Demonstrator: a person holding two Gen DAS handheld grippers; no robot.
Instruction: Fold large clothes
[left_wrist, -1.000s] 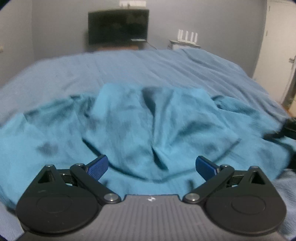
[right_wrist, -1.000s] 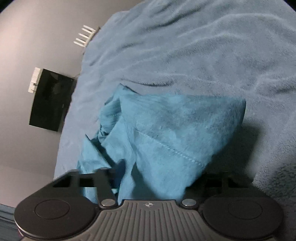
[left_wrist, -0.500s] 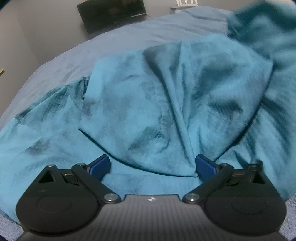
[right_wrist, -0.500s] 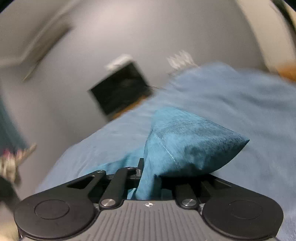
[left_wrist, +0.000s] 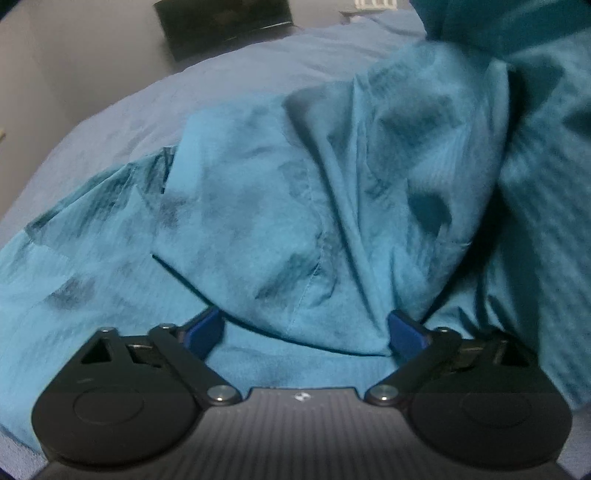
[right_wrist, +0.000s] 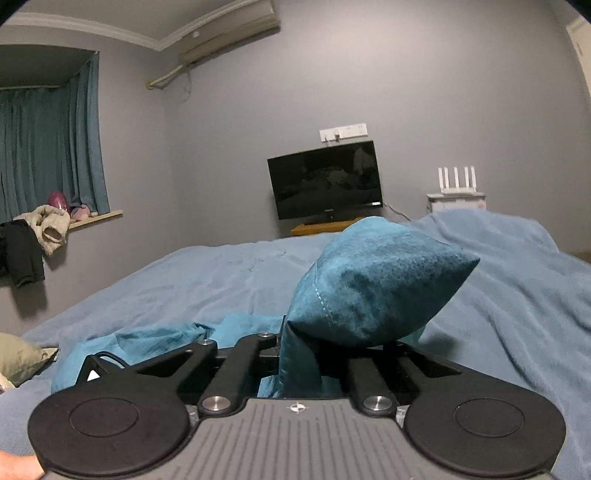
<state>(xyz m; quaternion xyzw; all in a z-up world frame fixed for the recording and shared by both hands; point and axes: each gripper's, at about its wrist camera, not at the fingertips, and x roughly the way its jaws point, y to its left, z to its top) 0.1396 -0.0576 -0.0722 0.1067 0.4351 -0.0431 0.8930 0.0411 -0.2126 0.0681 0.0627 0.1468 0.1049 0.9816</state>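
A large teal garment lies crumpled on the blue bedspread. My left gripper is open, its blue pads on either side of a folded edge of the garment, just above the cloth. My right gripper is shut on a corner of the garment and holds it raised above the bed; its fingertips are hidden by the cloth. The lifted part hangs at the upper right of the left wrist view.
The bedspread spreads wide on all sides. A black TV and a white router stand by the far wall. Curtains and clothes on a sill are at the left. A pillow lies at the left edge.
My right gripper has lifted the garment corner and swung from looking down to level with the room. My left gripper has moved closer to the folded edge, still open.
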